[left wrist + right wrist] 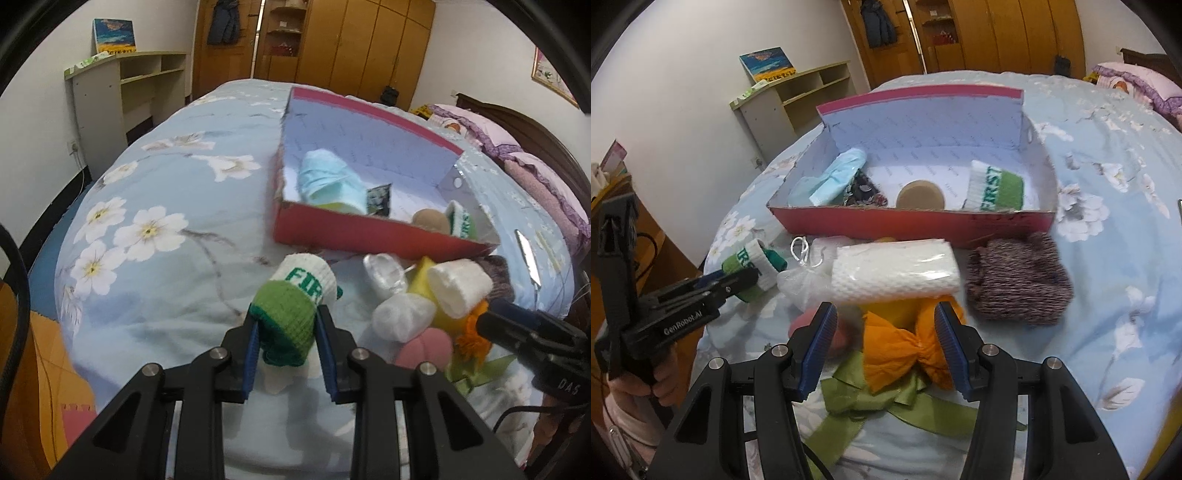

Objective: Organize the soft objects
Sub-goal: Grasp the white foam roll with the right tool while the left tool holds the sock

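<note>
My left gripper (286, 325) is shut on a green and white knitted sock (295, 306) and holds it above the bed; the sock also shows in the right wrist view (753, 264). A red cardboard box (905, 223) lies ahead with a light blue cloth (831, 179), a dark patterned cloth (866, 190), a tan round sponge (919, 195) and a matching green and white sock (995, 186) inside. My right gripper (884, 345) is open around an orange crepe flower (905, 349), just below a white tissue pack (895, 271).
A brown knitted piece (1019, 278), a clear plastic bag (798, 282), a pink soft ball (424, 350) and green ribbon (871, 398) lie on the floral blue bedspread (1108, 221). Pillows (480, 127) sit at the right. A shelf unit (125, 92) and wardrobe (351, 40) stand behind.
</note>
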Demonstrator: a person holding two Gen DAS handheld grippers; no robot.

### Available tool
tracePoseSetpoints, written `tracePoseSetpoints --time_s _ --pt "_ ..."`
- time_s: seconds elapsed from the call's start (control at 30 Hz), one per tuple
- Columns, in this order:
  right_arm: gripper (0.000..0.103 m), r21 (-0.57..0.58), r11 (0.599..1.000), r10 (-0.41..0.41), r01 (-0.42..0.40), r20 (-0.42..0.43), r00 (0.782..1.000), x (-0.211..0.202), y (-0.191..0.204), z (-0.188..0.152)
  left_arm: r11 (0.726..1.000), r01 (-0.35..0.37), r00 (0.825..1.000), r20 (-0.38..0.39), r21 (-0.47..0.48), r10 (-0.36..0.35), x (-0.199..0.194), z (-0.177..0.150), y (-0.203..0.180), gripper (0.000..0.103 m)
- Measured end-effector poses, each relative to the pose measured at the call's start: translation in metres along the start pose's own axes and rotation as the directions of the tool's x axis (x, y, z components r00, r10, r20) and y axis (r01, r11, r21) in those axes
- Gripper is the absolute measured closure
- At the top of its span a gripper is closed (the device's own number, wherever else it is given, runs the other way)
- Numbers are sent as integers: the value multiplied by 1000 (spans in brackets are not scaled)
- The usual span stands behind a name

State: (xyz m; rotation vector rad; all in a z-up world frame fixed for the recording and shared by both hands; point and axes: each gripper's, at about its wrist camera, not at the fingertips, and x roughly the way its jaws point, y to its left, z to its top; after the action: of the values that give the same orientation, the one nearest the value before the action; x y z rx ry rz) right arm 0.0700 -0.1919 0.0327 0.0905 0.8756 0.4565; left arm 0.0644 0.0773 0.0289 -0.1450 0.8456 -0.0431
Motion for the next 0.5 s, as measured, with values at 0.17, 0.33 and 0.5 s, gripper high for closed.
tracePoseSetpoints --time_s 0.17,0.33,0.5 --pt "47 14 1000 -4 4 -15 1000 11 2 5 1000 13 1000 -12 -24 -14 9 -5 8 73" --pt "47 58 998 2 -2 -17 1000 19 1 14 999 22 1000 -6 -25 -22 11 -6 9 72" --pt "47 145 989 20 -17 -24 1000 28 -7 18 999 32 999 -4 -32 -32 13 -7 10 72"
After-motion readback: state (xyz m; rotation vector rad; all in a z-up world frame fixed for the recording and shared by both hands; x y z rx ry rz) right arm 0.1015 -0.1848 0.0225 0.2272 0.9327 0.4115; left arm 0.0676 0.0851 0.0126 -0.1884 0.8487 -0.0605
